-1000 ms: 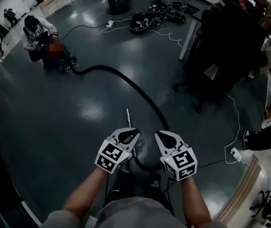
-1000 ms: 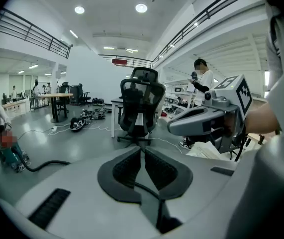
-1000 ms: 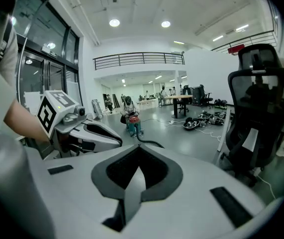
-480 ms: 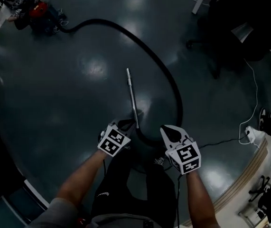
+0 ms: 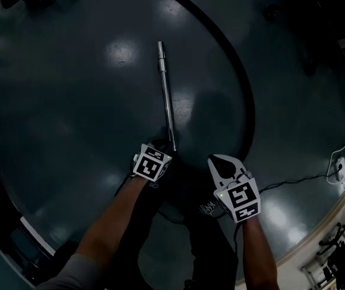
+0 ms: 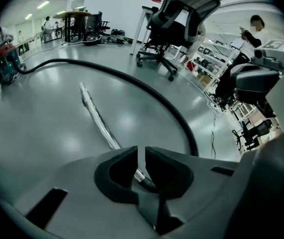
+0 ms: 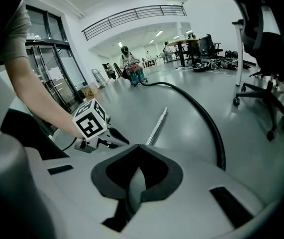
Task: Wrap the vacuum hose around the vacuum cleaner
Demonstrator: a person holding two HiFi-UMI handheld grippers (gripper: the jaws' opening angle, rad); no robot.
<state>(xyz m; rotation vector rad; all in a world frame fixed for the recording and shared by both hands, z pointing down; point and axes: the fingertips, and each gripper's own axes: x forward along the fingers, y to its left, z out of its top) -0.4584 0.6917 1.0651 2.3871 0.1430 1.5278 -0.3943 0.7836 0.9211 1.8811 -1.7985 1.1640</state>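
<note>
left gripper (image 5: 162,145) jaws nearly together, empty, at near end of metal wand (image 5: 165,92), right gripper (image 5: 216,160) closed, empty, right of wand, black hose (image 5: 245,95) curving along wand's right

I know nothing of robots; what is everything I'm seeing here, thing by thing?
floor: one, dark grey, glossy
vacuum hose: one, black, curving across the floor
metal tube: one, silver, flat on the floor inside the hose's curve
vacuum cleaner: one, teal and red, at the hose's far end
person: one, light top, beside the vacuum cleaner
office chair: one, black, beyond the hose
power strip: one, white, floor at right
left claw: one, white, shut, at the tube's near end
right claw: one, white, shut, empty, beside the left claw
</note>
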